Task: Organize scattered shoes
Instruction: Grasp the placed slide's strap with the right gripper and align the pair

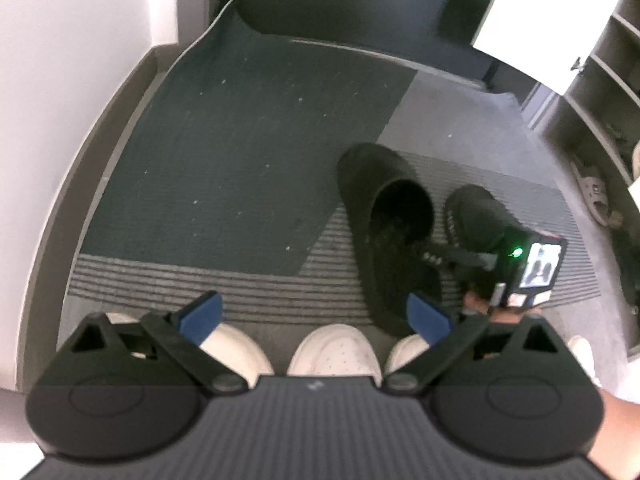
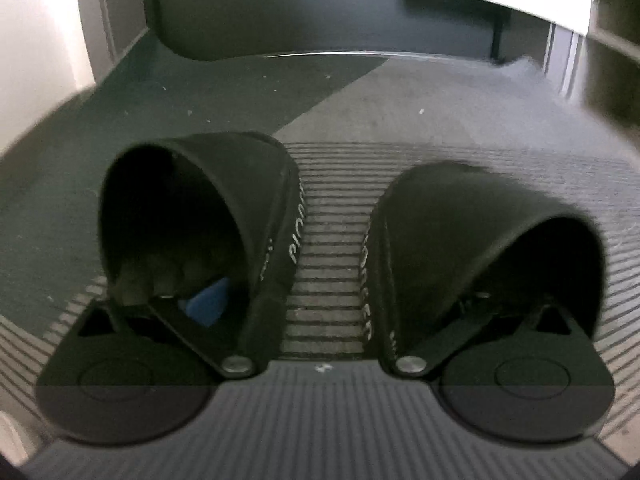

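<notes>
Floor mat (image 1: 240,152), shoe rack (image 1: 600,92) at right. Two black slippers (image 2: 224,216) side by side on mat. Right gripper (image 2: 324,304) spread, one finger (image 2: 208,304) inside each slipper. Left gripper (image 1: 316,312) released, empty. Risk: slippers slide off smooth fingers if lifted.

Home entryway: doormat (image 1: 240,152), shoe shelves (image 1: 600,92) (sandals (image 1: 596,196) below).

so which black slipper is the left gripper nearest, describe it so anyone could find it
Start at the dark green mat, then go to the ribbed grey mat at its near edge. Two black slippers lie there side by side; it is the larger-looking slipper overlapping the green mat's corner, not the other slipper toward the shoe rack.
</notes>
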A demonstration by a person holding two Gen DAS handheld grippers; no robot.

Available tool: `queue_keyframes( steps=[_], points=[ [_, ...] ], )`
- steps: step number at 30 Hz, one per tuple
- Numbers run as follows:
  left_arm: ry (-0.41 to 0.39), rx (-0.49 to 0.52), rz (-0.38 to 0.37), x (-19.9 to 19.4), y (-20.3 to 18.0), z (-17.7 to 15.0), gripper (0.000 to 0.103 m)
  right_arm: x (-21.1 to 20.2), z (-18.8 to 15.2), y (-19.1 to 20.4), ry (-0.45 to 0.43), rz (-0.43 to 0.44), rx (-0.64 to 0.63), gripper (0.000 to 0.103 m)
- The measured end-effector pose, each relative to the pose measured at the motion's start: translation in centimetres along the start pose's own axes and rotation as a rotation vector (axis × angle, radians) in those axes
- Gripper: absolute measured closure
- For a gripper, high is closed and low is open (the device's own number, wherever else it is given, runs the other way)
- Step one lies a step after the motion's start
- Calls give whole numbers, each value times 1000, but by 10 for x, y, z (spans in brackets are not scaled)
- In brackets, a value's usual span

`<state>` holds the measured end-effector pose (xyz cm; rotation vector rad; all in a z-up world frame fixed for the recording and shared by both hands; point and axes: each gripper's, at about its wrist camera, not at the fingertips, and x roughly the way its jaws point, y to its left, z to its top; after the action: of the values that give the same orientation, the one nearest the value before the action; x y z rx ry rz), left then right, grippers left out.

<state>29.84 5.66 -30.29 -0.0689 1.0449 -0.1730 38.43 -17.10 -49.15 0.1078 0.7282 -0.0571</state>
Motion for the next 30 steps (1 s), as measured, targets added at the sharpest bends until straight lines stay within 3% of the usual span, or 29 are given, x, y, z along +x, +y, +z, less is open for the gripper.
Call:
queue_keyframes(
  steps=[14,30],
  points=[
    [46,-18,-26,8,-10,-3,3,0,-11,5,-91,-15,-13,0],
    [38,-33,-24,9,-16,-2,3,3,-10,3,-97,-4,-2,0]
  ],
)
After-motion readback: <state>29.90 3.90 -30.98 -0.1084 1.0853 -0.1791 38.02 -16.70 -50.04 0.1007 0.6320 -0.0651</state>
